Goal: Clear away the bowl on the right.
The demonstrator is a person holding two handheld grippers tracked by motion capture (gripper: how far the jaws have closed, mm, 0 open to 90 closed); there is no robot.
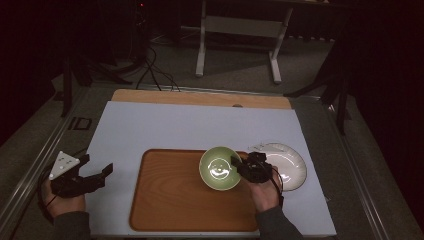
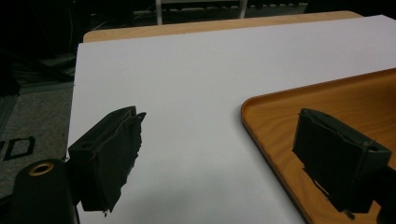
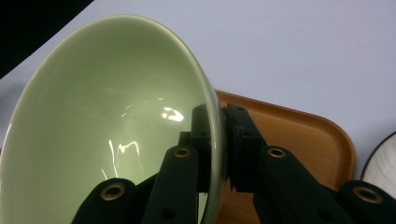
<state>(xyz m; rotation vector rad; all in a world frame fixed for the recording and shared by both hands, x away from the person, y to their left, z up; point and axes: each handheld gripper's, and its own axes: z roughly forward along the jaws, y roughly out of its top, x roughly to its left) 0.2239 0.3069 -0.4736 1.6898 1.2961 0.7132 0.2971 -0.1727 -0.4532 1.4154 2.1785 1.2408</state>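
A pale green bowl hangs over the right part of a wooden tray, held by its right rim. My right gripper is shut on that rim. In the right gripper view the green bowl has its wall pinched between the two black jaws, one inside and one outside, at my right gripper. My left gripper stands open just left of the tray, above the white mat. In the left gripper view the left gripper has nothing between its jaws, and the tray's corner lies at right.
A white plate with a dark rim lies on the white mat right of the tray, beside my right hand. The mat covers a wooden tabletop. A table frame and cables stand on the floor beyond.
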